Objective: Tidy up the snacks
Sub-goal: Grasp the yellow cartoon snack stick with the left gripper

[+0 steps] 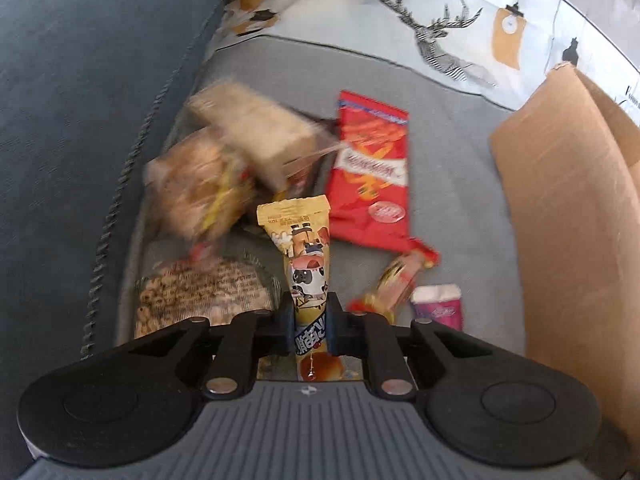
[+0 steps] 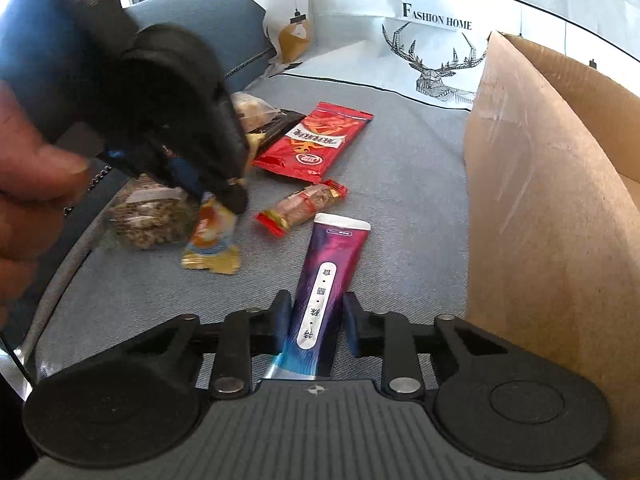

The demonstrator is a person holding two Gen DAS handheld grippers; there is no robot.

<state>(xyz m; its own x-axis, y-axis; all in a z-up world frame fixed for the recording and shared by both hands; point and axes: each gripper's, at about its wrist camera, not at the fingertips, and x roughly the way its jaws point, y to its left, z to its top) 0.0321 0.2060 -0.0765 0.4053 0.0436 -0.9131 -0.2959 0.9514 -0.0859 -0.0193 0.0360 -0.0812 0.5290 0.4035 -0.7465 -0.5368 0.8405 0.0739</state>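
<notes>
My left gripper is shut on a yellow snack packet with a cartoon cow and holds it above the grey sofa seat; it also shows in the right wrist view, hanging from the left gripper. My right gripper has its jaws around a purple snack packet that lies on the seat; whether they press it is unclear. The purple packet's end shows in the left wrist view. A cardboard box stands open at the right.
On the seat lie a red chip bag, a red-ended snack bar, a bag of nuts and a blurred heap of beige packets. A blue sofa arm is left; deer-print cushions are behind.
</notes>
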